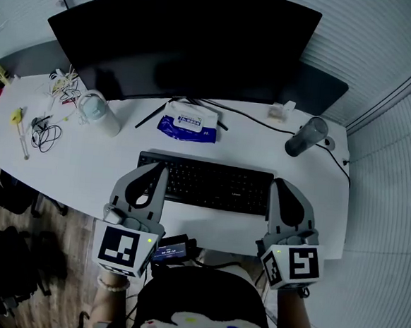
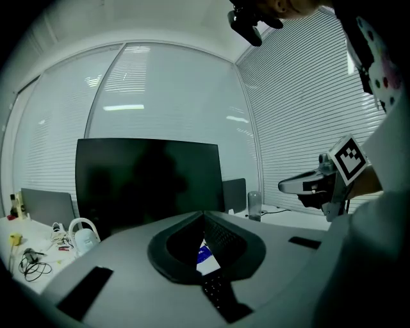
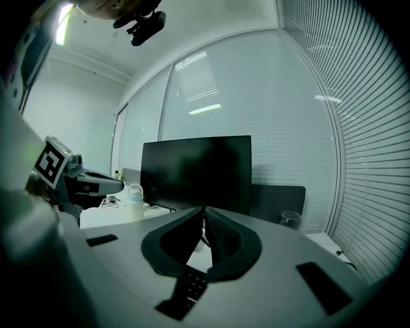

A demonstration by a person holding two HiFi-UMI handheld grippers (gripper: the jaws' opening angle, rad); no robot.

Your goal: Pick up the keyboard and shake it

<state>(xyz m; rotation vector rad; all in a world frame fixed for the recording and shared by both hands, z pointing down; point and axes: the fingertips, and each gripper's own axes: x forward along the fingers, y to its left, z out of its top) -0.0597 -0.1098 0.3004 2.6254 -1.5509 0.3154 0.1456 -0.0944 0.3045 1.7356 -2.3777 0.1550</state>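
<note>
A black keyboard (image 1: 214, 185) lies flat on the white counter (image 1: 85, 164), close to the near edge and roughly centred in front of the person. The left tongs (image 1: 158, 169) reach over its left end and the right tongs (image 1: 280, 182) sit at its right end. From above I cannot tell whether either one touches it.

In the left gripper view the left tongs (image 2: 204, 214) have their tips pressed together with nothing held. Keys of the keyboard (image 2: 218, 291) show through the opening below them. The right gripper view gives the same reading: the right tongs (image 3: 204, 210) are closed tip to tip and empty, with the keyboard (image 3: 189, 288) visible underneath.

Beyond the keyboard, a large dark monitor (image 1: 186, 45) stands at the far side of the counter. A blue-and-white wipes pack (image 1: 187, 123) lies between its stand legs and the keyboard. To the far left sits a white jug (image 1: 100, 112) with a loop handle, and a tangle of cables (image 1: 45, 133) lies further left. A dark tumbler (image 1: 307, 136) stands at the far right, well apart from the keyboard.
</note>
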